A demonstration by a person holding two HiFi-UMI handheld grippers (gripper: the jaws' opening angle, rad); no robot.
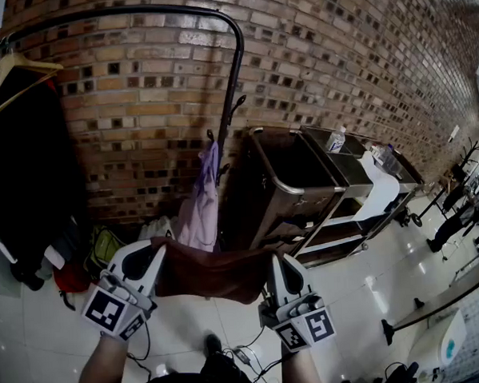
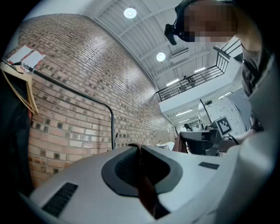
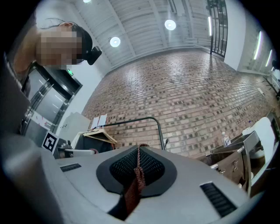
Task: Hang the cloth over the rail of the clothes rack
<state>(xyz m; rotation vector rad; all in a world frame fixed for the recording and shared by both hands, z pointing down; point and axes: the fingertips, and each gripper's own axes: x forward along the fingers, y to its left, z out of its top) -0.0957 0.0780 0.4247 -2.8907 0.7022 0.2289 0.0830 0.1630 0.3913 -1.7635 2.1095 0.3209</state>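
A dark reddish-brown cloth (image 1: 216, 272) hangs stretched between my two grippers, low in the head view. My left gripper (image 1: 156, 249) is shut on its left corner, and the pinched edge (image 2: 144, 183) shows between the jaws in the left gripper view. My right gripper (image 1: 277, 261) is shut on the right corner, whose edge (image 3: 135, 179) shows in the right gripper view. The black rail of the clothes rack (image 1: 134, 10) runs above and beyond the cloth, against the brick wall; the rail (image 2: 74, 89) and the rail (image 3: 127, 122) also show in the gripper views.
Dark clothes on a wooden hanger (image 1: 9, 75) fill the rack's left end. A lilac garment (image 1: 200, 205) hangs at the rack's right post. A metal cart (image 1: 303, 183) stands to the right. Bags (image 1: 106, 246) lie on the floor under the rack, cables (image 1: 248, 354) near the person's feet.
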